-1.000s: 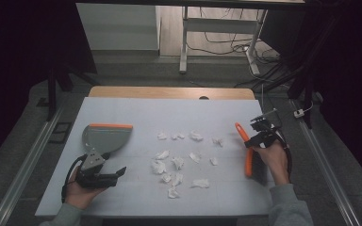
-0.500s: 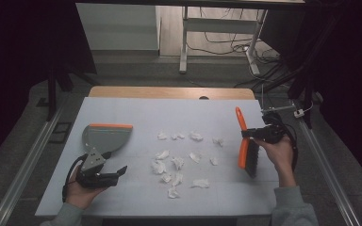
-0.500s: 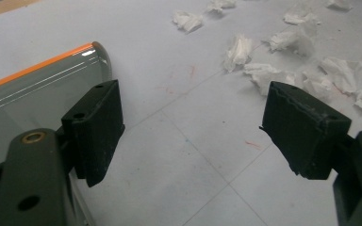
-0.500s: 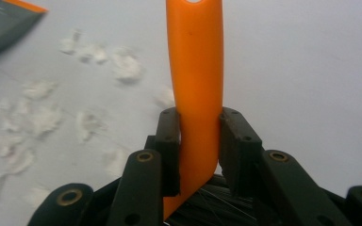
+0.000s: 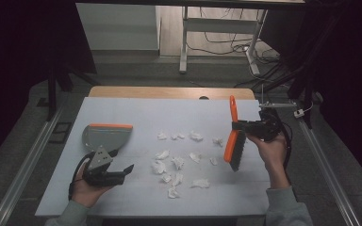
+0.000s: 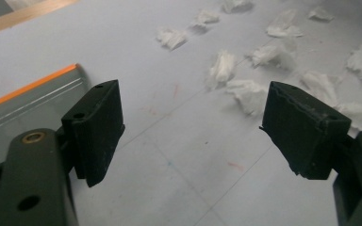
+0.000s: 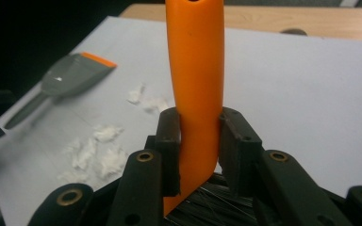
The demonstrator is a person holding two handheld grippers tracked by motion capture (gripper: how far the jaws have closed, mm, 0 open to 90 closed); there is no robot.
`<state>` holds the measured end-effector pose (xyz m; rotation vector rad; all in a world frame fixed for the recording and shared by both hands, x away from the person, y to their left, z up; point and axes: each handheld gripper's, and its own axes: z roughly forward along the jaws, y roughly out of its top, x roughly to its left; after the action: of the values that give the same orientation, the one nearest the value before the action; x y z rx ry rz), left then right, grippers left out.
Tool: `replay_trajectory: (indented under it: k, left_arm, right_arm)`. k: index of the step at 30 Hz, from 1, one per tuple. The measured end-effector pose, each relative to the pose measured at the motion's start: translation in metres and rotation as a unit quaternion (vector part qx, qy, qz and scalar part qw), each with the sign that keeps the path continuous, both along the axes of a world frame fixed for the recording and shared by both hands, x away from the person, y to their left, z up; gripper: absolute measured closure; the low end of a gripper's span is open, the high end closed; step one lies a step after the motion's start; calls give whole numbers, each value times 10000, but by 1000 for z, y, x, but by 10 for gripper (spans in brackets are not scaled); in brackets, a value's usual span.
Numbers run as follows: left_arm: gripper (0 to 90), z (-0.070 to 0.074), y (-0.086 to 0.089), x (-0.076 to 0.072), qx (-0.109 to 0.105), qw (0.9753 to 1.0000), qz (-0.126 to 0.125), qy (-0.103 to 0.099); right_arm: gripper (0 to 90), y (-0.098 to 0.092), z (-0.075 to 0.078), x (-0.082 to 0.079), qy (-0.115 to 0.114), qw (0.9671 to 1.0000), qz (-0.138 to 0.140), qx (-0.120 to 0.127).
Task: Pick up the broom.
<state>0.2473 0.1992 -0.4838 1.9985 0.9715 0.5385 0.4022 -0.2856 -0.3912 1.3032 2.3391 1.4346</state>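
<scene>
An orange-handled brush [image 5: 232, 141] with black bristles hangs tilted above the table's right side, handle pointing away from me. My right gripper [image 5: 241, 125] is shut on its handle [image 7: 195, 70]; in the right gripper view, the right gripper [image 7: 195, 141] clamps the handle just above the bristles. A grey dustpan [image 5: 104, 135] with an orange lip lies flat at the left. Just in front of it my left gripper [image 5: 125, 170] is open and holds nothing. In the left gripper view, the left gripper [image 6: 193, 117] has the dustpan [image 6: 23, 108] to the left of its jaws. Several white paper scraps [image 5: 176, 162] lie between pan and brush.
The white table top [image 5: 146, 113] has a wooden strip [image 5: 169, 92] along its far edge. Metal rails [image 5: 23, 165] run down both sides of the table. Scraps [image 6: 245, 92] lie just beyond the left gripper's jaws. A table frame and cables stand on the floor behind.
My right gripper has lifted the brush off the table and tipped it more upright, its handle rising toward the far edge. The left gripper and dustpan have stayed put.
</scene>
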Motion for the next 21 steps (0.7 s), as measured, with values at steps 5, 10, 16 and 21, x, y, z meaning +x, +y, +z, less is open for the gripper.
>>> replay_trajectory:
  k: [5, 10, 16, 21]
  left_arm:
    - [220, 10, -18, 3, -36, 9997, -187, -122]
    - [221, 13, -32, 5, -4, 9993, -319, -198]
    - [222, 14, -56, 13, 21, 9981, -585, -189]
    - [224, 17, -77, 20, -17, 9969, -759, -228]
  right_arm:
    - [711, 20, 0, -3, -114, 9998, 113, 88]
    - [711, 40, -7, -3, -132, 9993, 279, 197]
    - [711, 59, -12, -3, -168, 9984, 401, 352]
    - [711, 71, -11, -7, -336, 9977, 373, 461]
